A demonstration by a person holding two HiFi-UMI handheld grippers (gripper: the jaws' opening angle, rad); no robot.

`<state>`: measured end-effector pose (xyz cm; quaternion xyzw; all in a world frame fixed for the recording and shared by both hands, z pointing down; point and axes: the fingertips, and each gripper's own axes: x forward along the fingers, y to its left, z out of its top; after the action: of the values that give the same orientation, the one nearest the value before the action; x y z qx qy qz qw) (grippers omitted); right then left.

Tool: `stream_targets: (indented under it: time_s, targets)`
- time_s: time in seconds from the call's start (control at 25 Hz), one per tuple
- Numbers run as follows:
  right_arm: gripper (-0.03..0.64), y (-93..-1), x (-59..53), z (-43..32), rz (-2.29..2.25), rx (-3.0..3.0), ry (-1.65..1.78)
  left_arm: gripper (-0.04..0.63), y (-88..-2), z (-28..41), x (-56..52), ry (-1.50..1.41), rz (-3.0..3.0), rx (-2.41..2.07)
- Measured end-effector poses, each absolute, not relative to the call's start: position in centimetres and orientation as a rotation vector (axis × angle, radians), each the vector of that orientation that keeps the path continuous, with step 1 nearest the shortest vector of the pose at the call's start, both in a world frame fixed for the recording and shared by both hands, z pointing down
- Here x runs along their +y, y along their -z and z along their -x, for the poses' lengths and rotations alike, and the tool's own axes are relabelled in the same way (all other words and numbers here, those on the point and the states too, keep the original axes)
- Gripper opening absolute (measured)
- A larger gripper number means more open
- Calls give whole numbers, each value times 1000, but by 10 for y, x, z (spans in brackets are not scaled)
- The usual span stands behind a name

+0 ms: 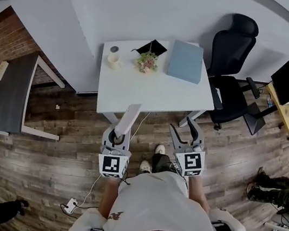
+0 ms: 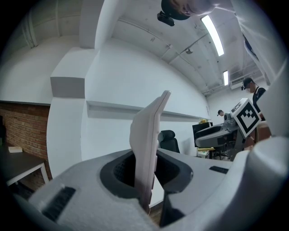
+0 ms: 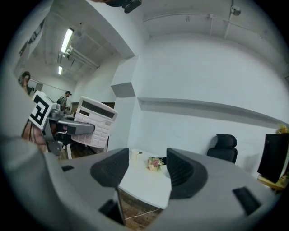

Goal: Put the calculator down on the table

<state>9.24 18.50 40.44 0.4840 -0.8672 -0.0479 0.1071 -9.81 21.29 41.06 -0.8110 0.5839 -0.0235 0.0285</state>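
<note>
White table [image 1: 153, 94] sits at frame centre in the head view, with a black office chair [image 1: 230, 66] to its upper right. Left gripper [image 1: 120, 133], lower centre-left, is clamped on the pale calculator [image 1: 130, 116], held edge-up in the air before the table's near edge. Right gripper [image 1: 185, 130], lower centre-right, has its jaws spread and nothing between them. Small flower bunch [image 1: 147, 62] stands on the tabletop.

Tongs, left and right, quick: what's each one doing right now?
Left tongs: closed on the calculator.
Right tongs: open, nothing between them.
</note>
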Motion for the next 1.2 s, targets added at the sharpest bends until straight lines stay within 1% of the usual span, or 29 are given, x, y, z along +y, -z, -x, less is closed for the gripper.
stream_targets:
  time_s: [0.44,1.2]
  targets:
    - [259,-409,147,-89,-1410,-2566,123,81,-414,101,177,80,2495,1812]
    - [250,-415,32,-92,-1331,-2610,91,81,-414,95,70,98,2459,1891]
